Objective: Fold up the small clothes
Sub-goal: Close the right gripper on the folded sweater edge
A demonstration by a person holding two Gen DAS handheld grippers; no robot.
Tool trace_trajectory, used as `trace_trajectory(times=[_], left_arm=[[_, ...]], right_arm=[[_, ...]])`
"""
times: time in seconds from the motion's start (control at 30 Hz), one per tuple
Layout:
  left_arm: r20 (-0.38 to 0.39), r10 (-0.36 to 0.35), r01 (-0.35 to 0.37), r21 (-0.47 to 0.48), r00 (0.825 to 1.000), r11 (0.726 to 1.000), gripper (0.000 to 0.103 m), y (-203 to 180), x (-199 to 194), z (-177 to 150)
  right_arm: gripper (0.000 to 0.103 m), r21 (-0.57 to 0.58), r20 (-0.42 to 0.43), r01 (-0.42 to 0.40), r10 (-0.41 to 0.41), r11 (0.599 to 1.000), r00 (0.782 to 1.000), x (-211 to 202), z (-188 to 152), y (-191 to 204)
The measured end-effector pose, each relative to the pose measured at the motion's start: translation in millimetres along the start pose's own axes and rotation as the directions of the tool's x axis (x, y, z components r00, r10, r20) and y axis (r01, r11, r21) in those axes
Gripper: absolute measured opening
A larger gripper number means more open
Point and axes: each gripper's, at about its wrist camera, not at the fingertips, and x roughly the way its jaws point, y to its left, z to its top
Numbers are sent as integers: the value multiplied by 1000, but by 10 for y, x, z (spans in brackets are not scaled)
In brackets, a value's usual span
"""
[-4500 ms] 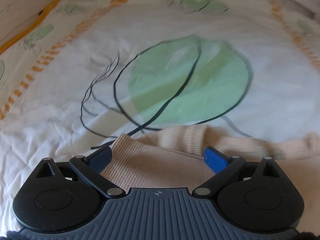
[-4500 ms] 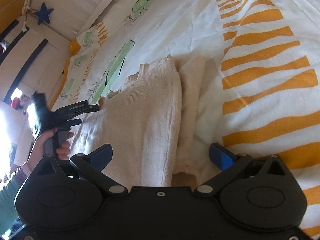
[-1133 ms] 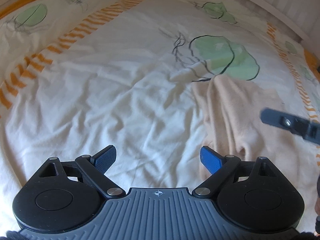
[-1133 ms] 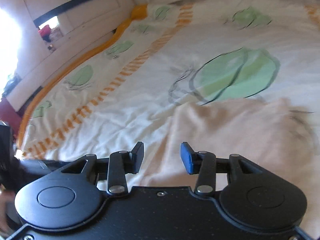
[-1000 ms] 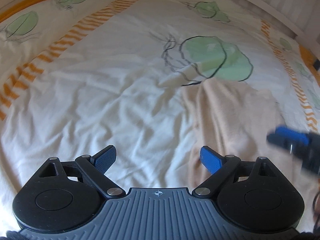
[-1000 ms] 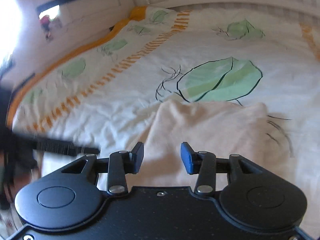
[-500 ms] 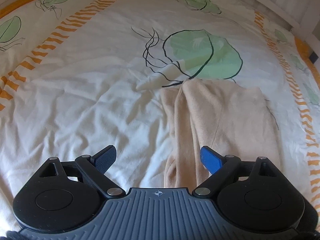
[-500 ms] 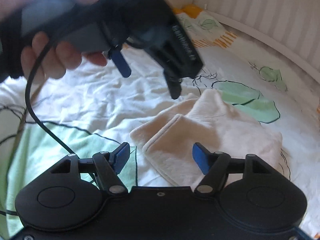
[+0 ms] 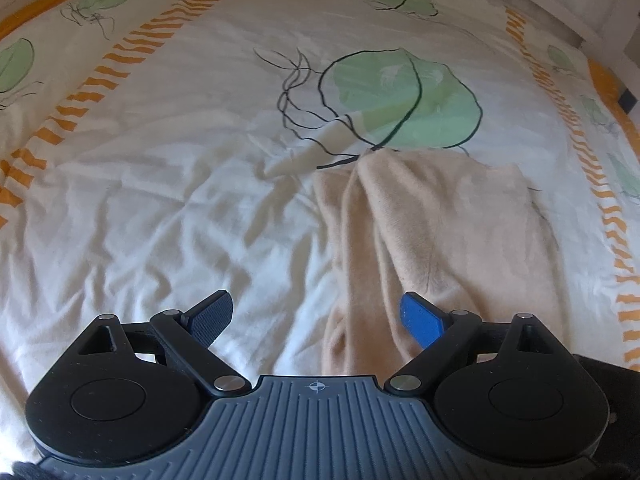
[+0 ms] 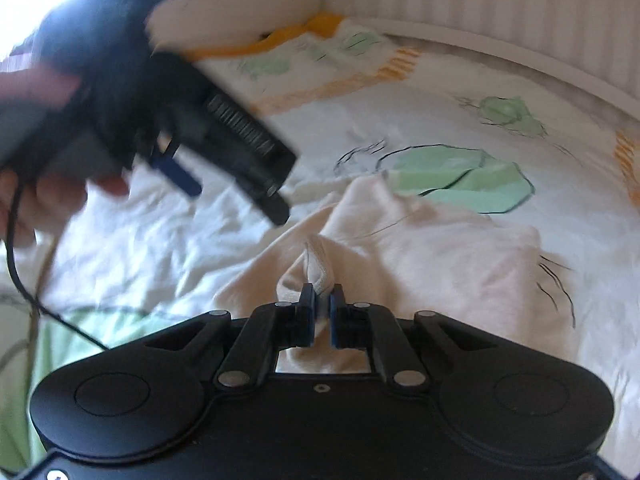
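Garment [image 9: 432, 232], beige and part-folded on the bed [image 9: 160, 200], is stretched lengthwise toward 12 o'clock, its near hem pinched by the closed right hand-held gripper [image 10: 321, 312], while the wide-open, empty left hand-held gripper [image 9: 316, 316] is held over its left edge.

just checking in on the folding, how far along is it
Done: the beige garment lies lengthwise-folded on the bedspread. In hand: the right tongs pinch its near edge, lifting a small peak. The left tongs hover open, holding nothing. Left: likely carrying that edge across for the final fold.
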Motion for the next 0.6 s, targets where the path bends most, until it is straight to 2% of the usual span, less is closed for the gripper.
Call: trace_trajectory(times=[0.17,0.33,0.6], left_arm=[[-26,-84,83,-32,996,996,92,-85,74,105],[-97,-215,206,-95,972,974,92,-208,276,182],[-157,-266,239,-171,951,956,92,-339,639,287]], right_arm=[[12,101,27,-2,-1,995,1000,-109,9,-210],[12,154,40,5,-11,988,999,-159,0,-333],[12,188,49,-5,-4,982,999,-210,-42,-421]])
